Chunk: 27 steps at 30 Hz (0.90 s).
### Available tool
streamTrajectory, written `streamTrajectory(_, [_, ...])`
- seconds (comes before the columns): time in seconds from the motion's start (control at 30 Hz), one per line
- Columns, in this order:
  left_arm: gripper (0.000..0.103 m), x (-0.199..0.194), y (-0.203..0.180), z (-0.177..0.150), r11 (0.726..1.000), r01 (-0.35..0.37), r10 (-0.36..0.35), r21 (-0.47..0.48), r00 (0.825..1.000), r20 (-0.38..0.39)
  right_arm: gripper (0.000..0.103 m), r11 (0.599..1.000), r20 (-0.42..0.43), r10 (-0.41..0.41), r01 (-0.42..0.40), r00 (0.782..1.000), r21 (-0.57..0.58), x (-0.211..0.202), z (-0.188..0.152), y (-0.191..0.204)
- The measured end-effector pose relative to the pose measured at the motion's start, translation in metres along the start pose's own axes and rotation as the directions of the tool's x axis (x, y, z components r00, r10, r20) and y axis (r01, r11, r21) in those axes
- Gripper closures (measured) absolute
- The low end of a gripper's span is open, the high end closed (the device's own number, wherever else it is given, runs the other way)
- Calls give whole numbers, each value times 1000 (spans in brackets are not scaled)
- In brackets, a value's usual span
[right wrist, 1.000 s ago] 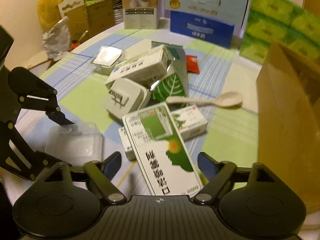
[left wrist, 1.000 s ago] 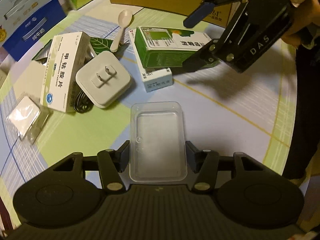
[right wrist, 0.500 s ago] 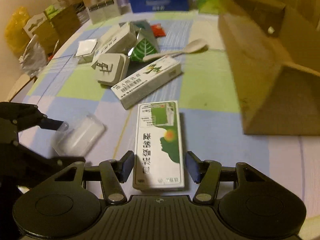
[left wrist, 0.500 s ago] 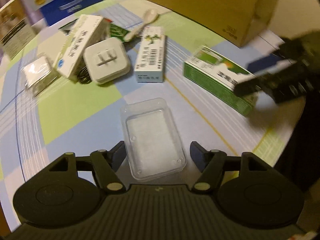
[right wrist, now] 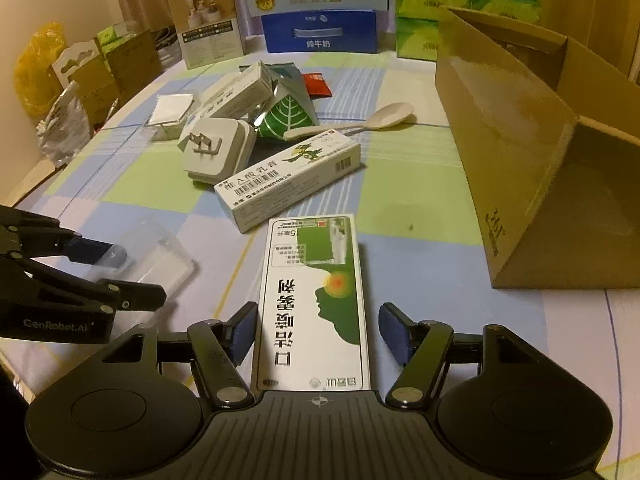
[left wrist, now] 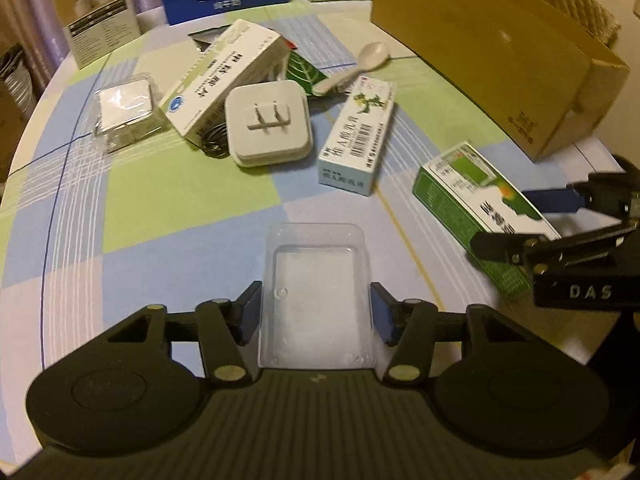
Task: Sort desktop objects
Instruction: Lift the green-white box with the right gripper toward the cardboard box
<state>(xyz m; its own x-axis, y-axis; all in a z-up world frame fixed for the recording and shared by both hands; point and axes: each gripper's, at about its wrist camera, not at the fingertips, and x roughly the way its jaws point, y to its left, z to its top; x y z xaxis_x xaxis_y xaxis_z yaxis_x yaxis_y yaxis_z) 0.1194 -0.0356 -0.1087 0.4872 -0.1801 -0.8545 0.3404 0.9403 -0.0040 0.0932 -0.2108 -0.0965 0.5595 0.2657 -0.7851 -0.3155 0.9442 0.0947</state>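
Green box (right wrist: 312,300) drawn back from pile; flat, white-topped, inside spread right claw (right wrist: 316,330); left claw (left wrist: 316,312) pinching clear tray (left wrist: 316,296).

Dim room, checked tablecloth (left wrist: 168,184)

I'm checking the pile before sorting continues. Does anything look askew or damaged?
The white medicine box lies tilted, propped on a black cable coil beside the charger plug. The green leaf packet looks torn open.

Clear glossy plastic tray (left wrist: 316,280) — glossy printed card box (right wrist: 314,300) — on a smooth checked tablecloth (left wrist: 160,192).
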Motion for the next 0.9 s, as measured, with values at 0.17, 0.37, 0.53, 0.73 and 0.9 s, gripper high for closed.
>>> streamTrajectory(0.17, [52, 0, -3, -3, 999, -30, 31, -19, 999, 18, 40, 1000, -4, -19, 19, 1000, -13, 9, -1, 2])
streamTrajectory(0.37, [53, -10, -6, -7, 998, -44, 46, -39, 998, 48, 50, 999, 20, -32, 32, 999, -19, -1, -3, 4])
streamTrajectory(0.53, [53, -36, -12, -9, 998, -37, 42, -57, 995, 88, 50, 999, 54, -34, 33, 998, 12, -26, -5, 4])
streamTrajectory(0.73, [53, -64, -32, -2, 999, -7, 13, -45, 993, 121, 50, 998, 96, -36, 30, 995, 59, -61, 2, -1])
streamTrajectory(0.9, [53, -79, -52, 7, 1000, -3, 5, -17, 989, 146, 50, 994, 153, -63, 49, 986, 94, -92, 12, -13])
